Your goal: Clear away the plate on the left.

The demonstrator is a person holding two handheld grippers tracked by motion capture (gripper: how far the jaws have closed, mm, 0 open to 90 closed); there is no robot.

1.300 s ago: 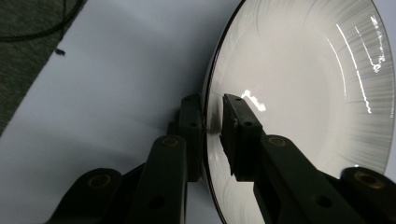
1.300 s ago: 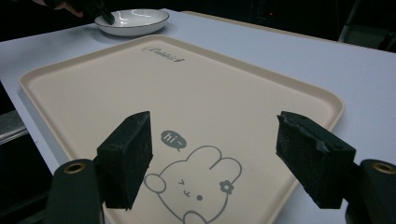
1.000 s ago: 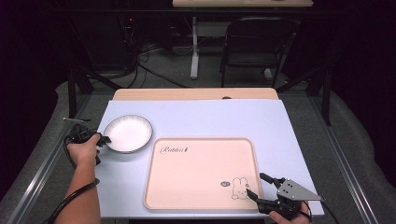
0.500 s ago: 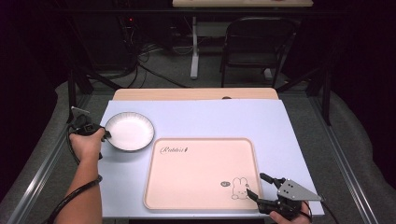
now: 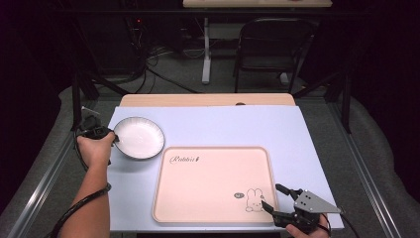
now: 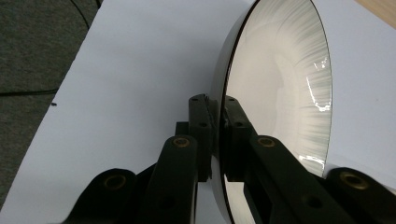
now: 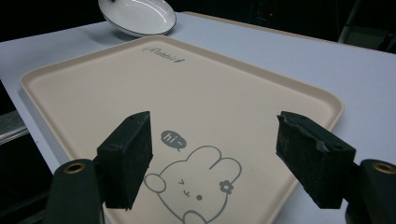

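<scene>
White shallow ceramic plate with a thin dark rim (image 5: 138, 137) sits at the left of the pale blue tabletop (image 5: 297, 134), pinched at its near-left edge by the left gripper (image 5: 113, 138), whose black jaws are clamped on the rim from either side. In the left gripper view the plate (image 6: 280, 88) stands edge-on between the two pads, its glossy inside bare and carrying nothing, its far side clear of the table surface (image 6: 140, 70). Just beside it, toward the middle of the table, lies a beige rectangular plastic tray with a cartoon rabbit printed in one corner (image 5: 213, 183); the plate is outside the tray, near its far-left corner, and the tray holds no objects. The right gripper (image 5: 275, 197) hovers at the tray's near-right corner with its jaws spread wide and nothing between them. Seen from the right gripper view, the rabbit drawing and a small "hi" speech bubble (image 7: 171, 138) lie on the tray (image 7: 140, 93) between the parted pads, with the plate (image 7: 138, 15) at the far end.
</scene>
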